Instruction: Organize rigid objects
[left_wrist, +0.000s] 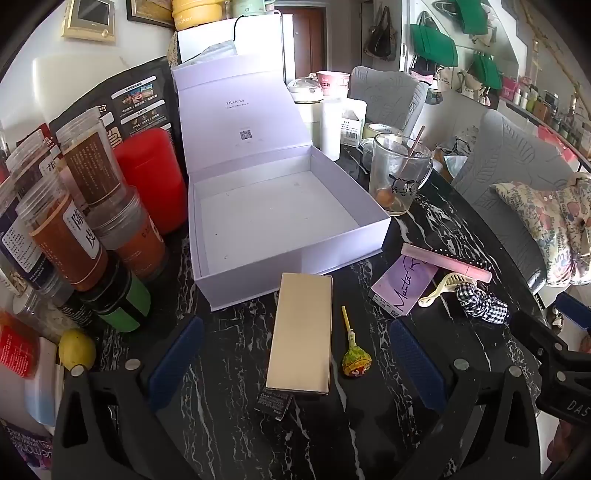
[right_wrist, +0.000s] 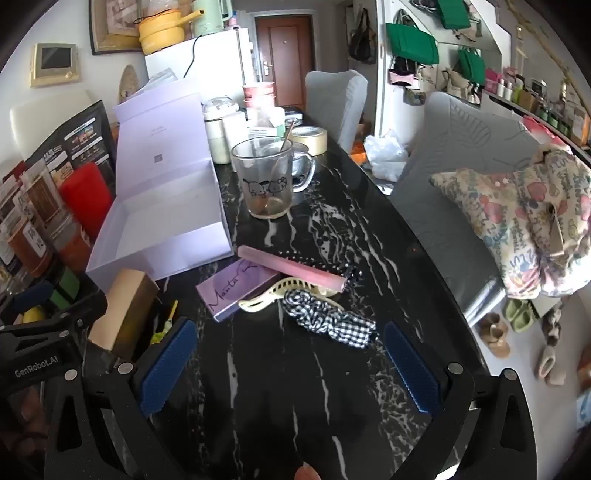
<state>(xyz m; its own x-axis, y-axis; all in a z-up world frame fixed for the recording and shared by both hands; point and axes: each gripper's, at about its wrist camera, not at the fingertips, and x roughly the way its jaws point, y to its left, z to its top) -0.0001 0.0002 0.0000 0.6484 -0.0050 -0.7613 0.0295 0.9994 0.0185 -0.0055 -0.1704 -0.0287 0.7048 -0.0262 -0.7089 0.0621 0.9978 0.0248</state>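
Note:
An open white gift box (left_wrist: 280, 218) with its lid raised stands empty on the black marble table (left_wrist: 229, 369). In front of it lie a long gold box (left_wrist: 301, 332), a small black box (left_wrist: 274, 403) and a lollipop (left_wrist: 355, 360). My left gripper (left_wrist: 297, 365) is open above the table, the gold box lying between its blue pads. In the right wrist view a purple box (right_wrist: 236, 290), pink comb (right_wrist: 291, 268), cream hair claw (right_wrist: 275, 293) and checked scrunchie (right_wrist: 328, 321) lie ahead of my open right gripper (right_wrist: 291, 373), which holds nothing.
Spice jars (left_wrist: 74, 229), a red canister (left_wrist: 151, 177) and a lemon (left_wrist: 77, 349) crowd the left side. A glass mug (right_wrist: 267, 179) with a stick stands behind the comb, near a tape roll (right_wrist: 308, 139). Grey chairs (right_wrist: 458, 177) line the table's right edge.

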